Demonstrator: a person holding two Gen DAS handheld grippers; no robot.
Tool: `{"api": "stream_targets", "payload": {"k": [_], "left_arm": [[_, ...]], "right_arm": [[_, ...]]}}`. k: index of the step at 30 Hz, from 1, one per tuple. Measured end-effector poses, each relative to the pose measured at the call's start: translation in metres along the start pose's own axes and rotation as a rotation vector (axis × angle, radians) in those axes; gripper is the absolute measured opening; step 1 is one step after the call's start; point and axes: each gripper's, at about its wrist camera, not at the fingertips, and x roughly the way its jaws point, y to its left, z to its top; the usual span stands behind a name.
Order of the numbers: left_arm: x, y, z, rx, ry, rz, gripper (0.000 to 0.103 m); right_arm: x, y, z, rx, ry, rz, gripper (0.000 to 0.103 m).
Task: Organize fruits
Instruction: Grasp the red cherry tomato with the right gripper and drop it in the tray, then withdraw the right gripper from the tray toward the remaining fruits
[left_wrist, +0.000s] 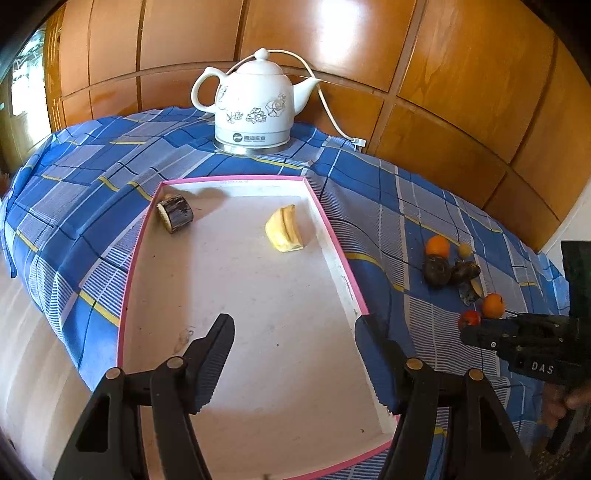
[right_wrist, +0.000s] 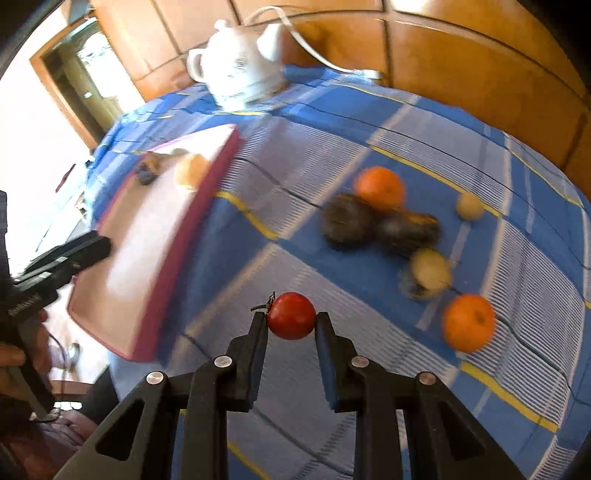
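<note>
Right gripper (right_wrist: 291, 320) clamped on red tomato (right_wrist: 291, 315), lifted clear of cloth, right of pink-rimmed tray (left_wrist: 334, 236). Left gripper (left_wrist: 295, 328) open over tray. Next: carry tomato in, release.

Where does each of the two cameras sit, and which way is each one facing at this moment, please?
Left wrist: rides on the left gripper, looking down along its open, empty fingers into the pink-rimmed tray; a hand shows at the right edge.
Right wrist: rides on the right gripper, angled down over the blue checked cloth, its fingers shut on the red tomato; a hand shows at the left edge.
Shared: both see the tray, the white kettle, the loose fruit on the cloth, and each other's gripper.
</note>
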Motion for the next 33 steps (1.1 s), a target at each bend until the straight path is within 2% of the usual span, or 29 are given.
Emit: {"api": "stream_targets", "payload": {"k": [7, 16, 24, 33], "left_arm": [[-0.002, 0.016, -0.002, -0.044, -0.008, 0.015, 0.068], [-0.004, 0.049, -0.004, -0.122, -0.013, 0.061, 0.068], [-0.003, 0.052, -0.007, -0.125, -0.007, 0.057, 0.068], [-0.002, 0.045, -0.007, -0.108, -0.005, 0.05, 0.068]], "right_arm": [[0.005, 0.054, 0.028, -0.074, -0.039, 0.082, 0.026], [0.034, 0.101, 0.062, -0.12, -0.045, 0.103, 0.026], [0.065, 0.102, 0.07, -0.096, -0.01, 0.042, 0.028], [0.054, 0.099, 0.063, -0.071, -0.04, 0.051, 0.031]]}}
